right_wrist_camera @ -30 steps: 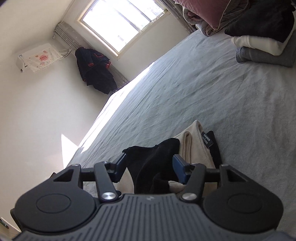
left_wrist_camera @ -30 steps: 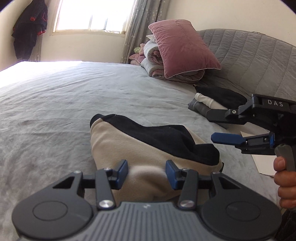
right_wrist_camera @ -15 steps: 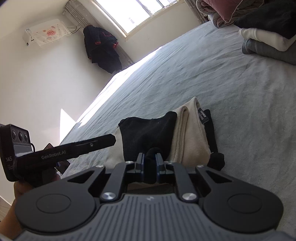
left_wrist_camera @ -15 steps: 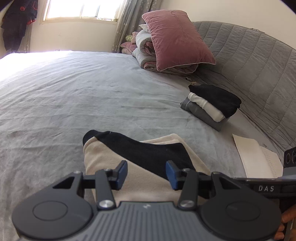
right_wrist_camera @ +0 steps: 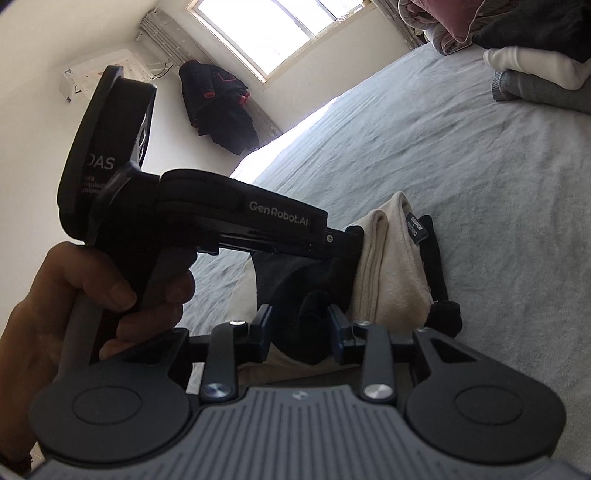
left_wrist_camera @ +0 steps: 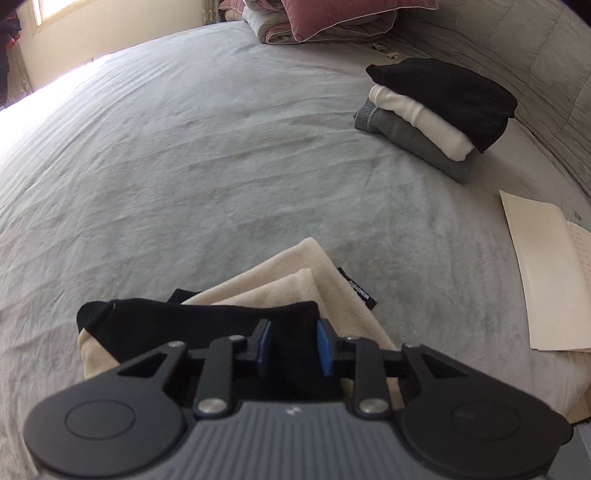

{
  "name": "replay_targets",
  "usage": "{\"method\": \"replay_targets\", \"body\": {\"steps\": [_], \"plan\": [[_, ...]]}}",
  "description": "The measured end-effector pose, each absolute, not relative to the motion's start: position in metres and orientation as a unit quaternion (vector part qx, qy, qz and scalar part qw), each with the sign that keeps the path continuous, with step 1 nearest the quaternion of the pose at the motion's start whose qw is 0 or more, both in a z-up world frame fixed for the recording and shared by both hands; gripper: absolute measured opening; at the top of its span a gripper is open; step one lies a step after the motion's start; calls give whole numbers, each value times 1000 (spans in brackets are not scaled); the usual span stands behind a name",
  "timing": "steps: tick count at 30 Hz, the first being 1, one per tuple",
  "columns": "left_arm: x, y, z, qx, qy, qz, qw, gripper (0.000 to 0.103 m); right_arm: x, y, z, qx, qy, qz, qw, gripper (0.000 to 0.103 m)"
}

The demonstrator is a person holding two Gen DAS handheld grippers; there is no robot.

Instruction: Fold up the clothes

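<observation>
A folded beige-and-black garment [left_wrist_camera: 306,266] lies on the grey bed [left_wrist_camera: 184,147]. My left gripper [left_wrist_camera: 294,347] points down at its near edge. Its jaws are closing, and the blue pads [left_wrist_camera: 264,347] hold a fold of the garment's black cloth. In the right wrist view the left gripper [right_wrist_camera: 356,240] reaches in from the left, held by a hand [right_wrist_camera: 92,295], with its tips on the garment [right_wrist_camera: 384,266]. My right gripper [right_wrist_camera: 301,323] is at the garment's near end. Its jaws are opening around a bump of black cloth that stands between them.
A stack of folded clothes [left_wrist_camera: 436,110], black on white on grey, sits at the far right of the bed. A cream paper sheet [left_wrist_camera: 546,273] lies at the right edge. Pillows and quilts [left_wrist_camera: 332,14] are piled at the head. A dark jacket [right_wrist_camera: 218,107] hangs by the window.
My left gripper swung right and tipped downward over the garment, and its jaws narrowed onto the black cloth. The right jaws pinched the black cloth half a second ago and now stand wider.
</observation>
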State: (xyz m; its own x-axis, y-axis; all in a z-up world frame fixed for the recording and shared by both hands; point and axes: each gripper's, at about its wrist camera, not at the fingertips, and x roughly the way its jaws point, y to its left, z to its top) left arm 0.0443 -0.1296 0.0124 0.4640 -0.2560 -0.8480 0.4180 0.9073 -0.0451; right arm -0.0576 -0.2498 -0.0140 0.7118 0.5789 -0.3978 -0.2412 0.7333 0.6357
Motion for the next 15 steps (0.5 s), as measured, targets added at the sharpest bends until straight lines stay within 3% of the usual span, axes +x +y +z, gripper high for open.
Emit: {"method": "replay_targets", "body": {"steps": [1, 2, 4, 6, 10, 15], "plan": [[44, -127, 12, 74, 476, -190, 855, 5, -57, -248, -16, 275, 299, 230, 884, 36], [45, -123, 13, 58, 472, -180, 861, 5, -56, -246, -19, 267, 300, 228, 887, 36], [42, -115, 20, 21, 447, -172, 877, 4, -55, -246, -21, 264, 303, 224, 888, 20], [38, -109, 32, -16, 411, -173, 895, 3, -55, -248, -21, 265, 302, 222, 888, 16], [41, -105, 36, -72, 386, -178, 902, 3, -56, -257, -10, 272, 290, 209, 894, 15], [60, -119, -6, -59, 446, -173, 876, 5, -51, -256, -23, 283, 317, 194, 884, 18]]}}
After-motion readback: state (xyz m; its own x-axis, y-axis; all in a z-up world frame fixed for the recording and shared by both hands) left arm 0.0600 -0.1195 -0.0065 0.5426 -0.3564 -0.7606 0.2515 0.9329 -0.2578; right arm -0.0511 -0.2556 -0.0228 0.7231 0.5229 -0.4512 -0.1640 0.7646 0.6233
